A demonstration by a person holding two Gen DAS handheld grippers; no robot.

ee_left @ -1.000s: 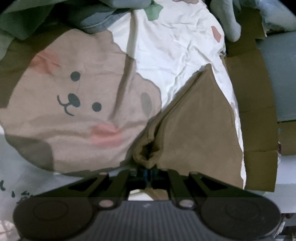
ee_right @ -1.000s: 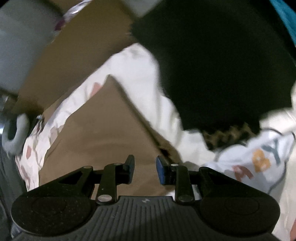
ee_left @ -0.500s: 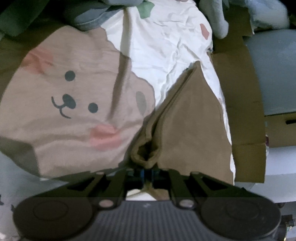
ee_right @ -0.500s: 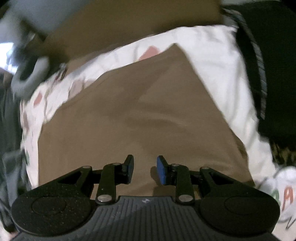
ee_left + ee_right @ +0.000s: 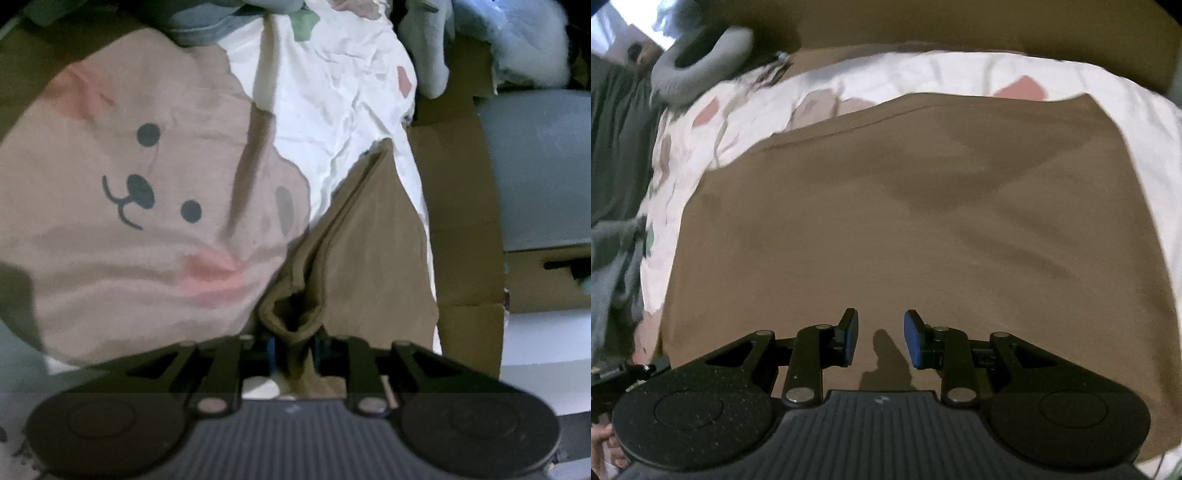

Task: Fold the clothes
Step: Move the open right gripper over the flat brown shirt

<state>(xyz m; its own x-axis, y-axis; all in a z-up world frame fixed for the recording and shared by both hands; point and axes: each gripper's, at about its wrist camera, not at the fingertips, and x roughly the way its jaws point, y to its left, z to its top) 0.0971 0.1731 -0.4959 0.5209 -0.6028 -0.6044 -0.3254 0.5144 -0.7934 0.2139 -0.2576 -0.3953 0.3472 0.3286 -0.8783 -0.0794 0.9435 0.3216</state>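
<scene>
Cloth fills both views: a brown garment (image 5: 369, 258) lies on a white printed sheet (image 5: 332, 92), reaching from the lower centre of the left wrist frame up to a point at the upper right. A bunched fold of its edge sits between the left tongs (image 5: 295, 343) at the bottom centre, and the jaws are opening, so the pinch looks like it is being let go now that the fold is laid down; the pads seem to stand just off the fabric, though blur makes that uncertain. In the right wrist view the same brown garment (image 5: 905, 221) spreads flat across the whole middle of the frame, and the right tongs (image 5: 881, 339) hover over its near part with the jaws parted and nothing between them, probably placed to smooth it or take a new edge. A bear-face print (image 5: 140, 206) on pink cloth covers the left of the left wrist frame, beside the garment.

Both tongs' bodies cover the garment's near edge. The pile of grey clothes (image 5: 221, 22) at the top is cut off, and what kind of garment the brown one is cannot be told.
</scene>
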